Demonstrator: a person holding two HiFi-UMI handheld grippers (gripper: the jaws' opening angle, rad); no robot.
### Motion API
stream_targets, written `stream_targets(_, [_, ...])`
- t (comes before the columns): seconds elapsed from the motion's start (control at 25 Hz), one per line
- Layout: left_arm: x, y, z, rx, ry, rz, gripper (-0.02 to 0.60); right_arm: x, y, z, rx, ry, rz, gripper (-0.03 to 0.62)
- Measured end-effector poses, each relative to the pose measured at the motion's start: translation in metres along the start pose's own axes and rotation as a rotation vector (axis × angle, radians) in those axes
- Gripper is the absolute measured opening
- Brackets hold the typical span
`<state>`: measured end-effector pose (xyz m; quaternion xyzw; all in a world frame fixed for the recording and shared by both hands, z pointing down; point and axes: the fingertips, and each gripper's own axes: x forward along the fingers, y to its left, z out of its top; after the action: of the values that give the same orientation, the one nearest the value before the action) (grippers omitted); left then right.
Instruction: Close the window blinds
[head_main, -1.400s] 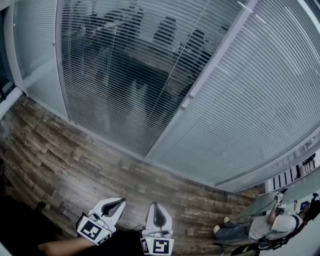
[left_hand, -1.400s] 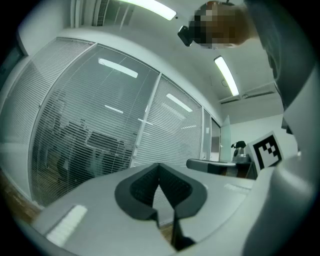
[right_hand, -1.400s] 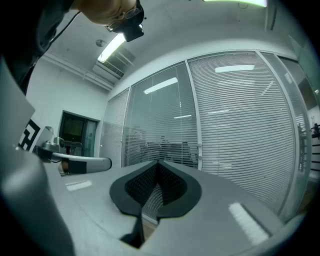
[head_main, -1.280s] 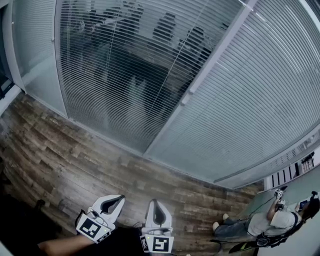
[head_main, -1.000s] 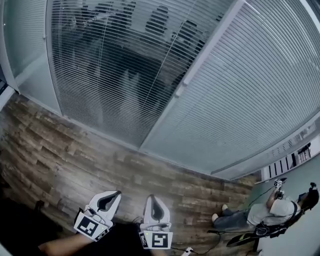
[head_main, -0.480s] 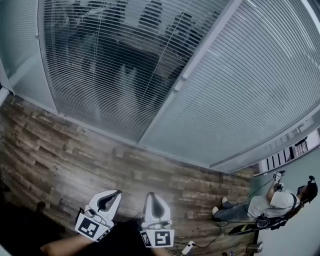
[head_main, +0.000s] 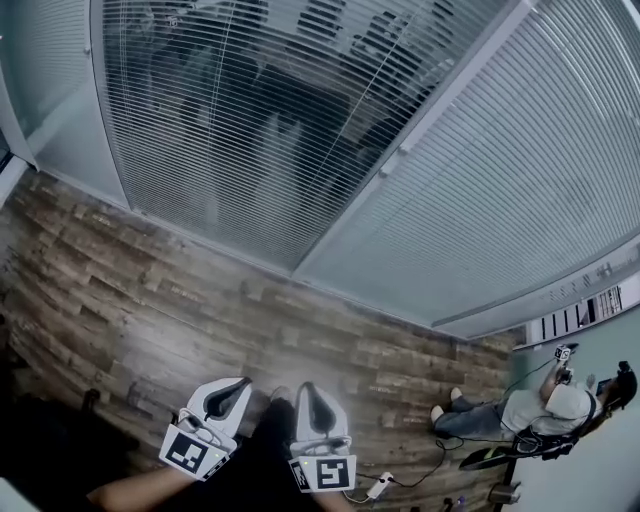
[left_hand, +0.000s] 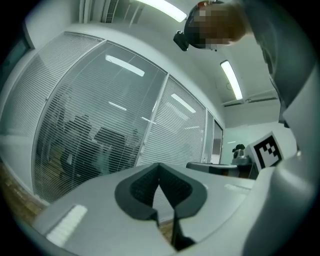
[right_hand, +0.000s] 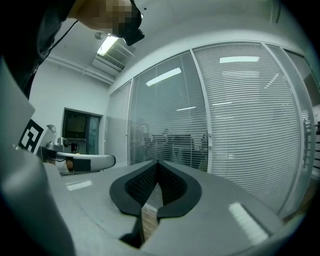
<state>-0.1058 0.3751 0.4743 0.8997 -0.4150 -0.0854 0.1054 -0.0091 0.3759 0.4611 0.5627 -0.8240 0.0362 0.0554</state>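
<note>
**A:** Item one: window blinds (head_main: 240, 110). Location?

**B:** Upper left and centre of the head view, behind glass. The slats are tilted open and a dark room shows through. A second blind (head_main: 530, 170), upper right, has its slats turned flat and opaque. A pale frame post (head_main: 420, 135) divides the two.

**A:** Item two: left gripper (head_main: 240, 384).

**B:** Bottom centre, over the wooden floor (head_main: 130, 270), well apart from the blinds. Jaws pressed together at the tips, nothing between them.

**A:** Item three: right gripper (head_main: 307, 388).

**B:** Just beside the left one. Jaws closed tip to tip, empty.

**A:** Other entries?

**B:** One seated person (head_main: 535, 412), lower right corner. One white power strip (head_main: 378, 487) with cable, on the floor near the bottom edge.
</note>
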Motion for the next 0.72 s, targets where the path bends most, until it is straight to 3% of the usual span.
stream_targets(0.08, [0.004,0.003,0.001,0.011,-0.001,0.005,-0.002,0.008,0.002,-0.002,0.001,0.021,0.031,0.002])
stream_targets(0.24, [0.022,-0.005,0.006,0.125,0.012,-0.046,-0.002,0.02,-0.005,-0.004,-0.041,0.024,0.016,0.002])
stream_targets(0.36, [0.047,-0.006,0.007,0.102,0.018,-0.055,-0.002,0.035,-0.026,-0.003,-0.028,0.005,0.005,0.002])
stream_targets(0.48, [0.083,0.003,0.015,0.064,0.001,-0.037,-0.002,0.056,-0.057,0.014,0.016,-0.077,0.002,0.002])
stream_targets(0.72, [0.158,0.015,0.025,0.108,0.002,-0.043,-0.002,0.1,-0.133,0.043,0.004,-0.173,-0.074,0.002])
